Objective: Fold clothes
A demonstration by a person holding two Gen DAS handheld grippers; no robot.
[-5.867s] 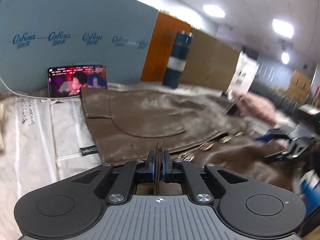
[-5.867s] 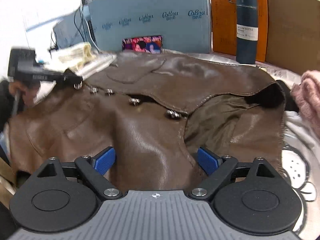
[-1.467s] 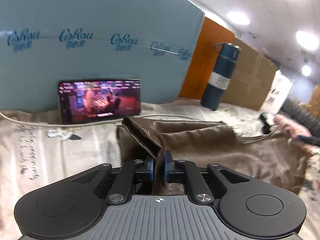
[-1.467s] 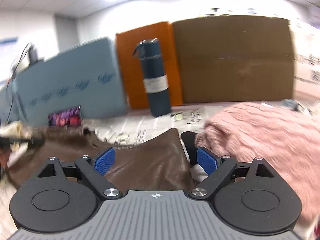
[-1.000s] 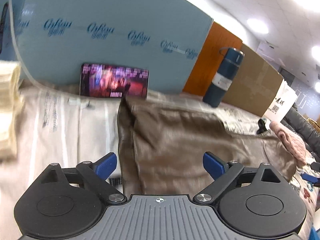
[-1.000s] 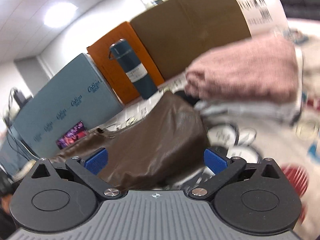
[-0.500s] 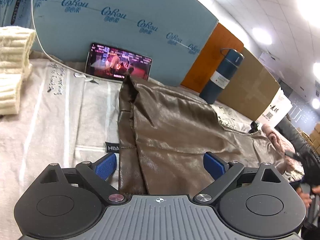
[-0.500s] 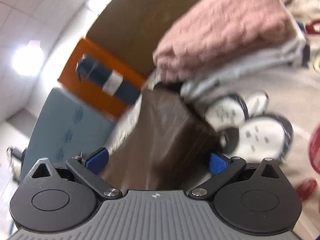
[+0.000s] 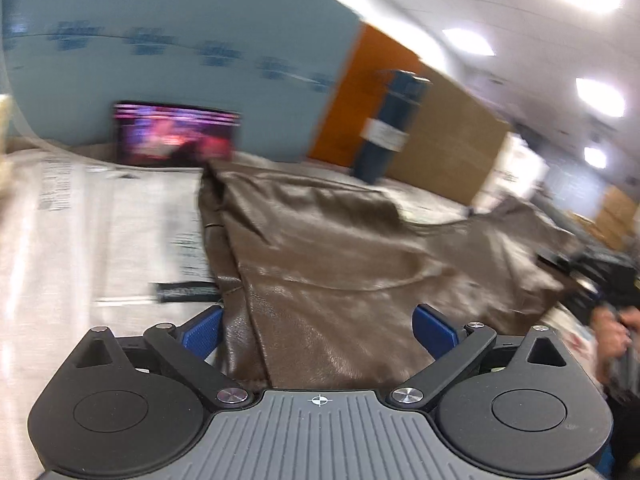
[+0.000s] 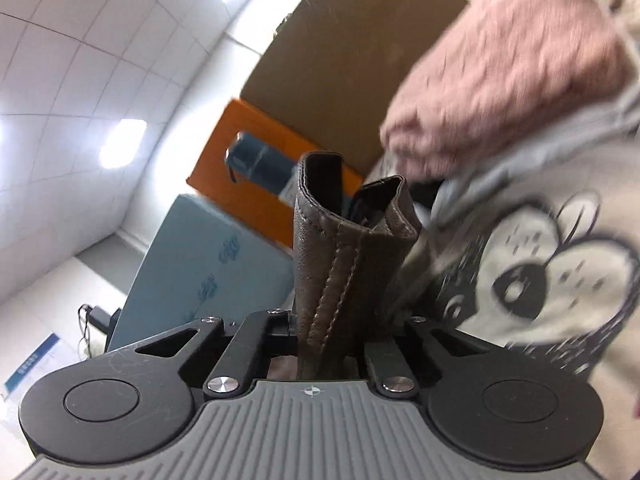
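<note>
A brown leather jacket lies folded on the cloth-covered table. My left gripper is open, its blue pads either side of the jacket's near edge, holding nothing. My right gripper is shut on a stitched edge of the brown jacket, which stands up between the fingers. In the left wrist view the right gripper shows at the far right with the jacket's corner lifted toward it.
A phone leans on a blue foam board at the back. A dark blue flask stands by orange and brown boards. A pink sweater lies on a folded cartoon-print garment to the right.
My right gripper has closed on the jacket's edge and tilted upward. My left gripper stays open over the near edge; the view has swung and blurred. The jacket's right corner has risen.
</note>
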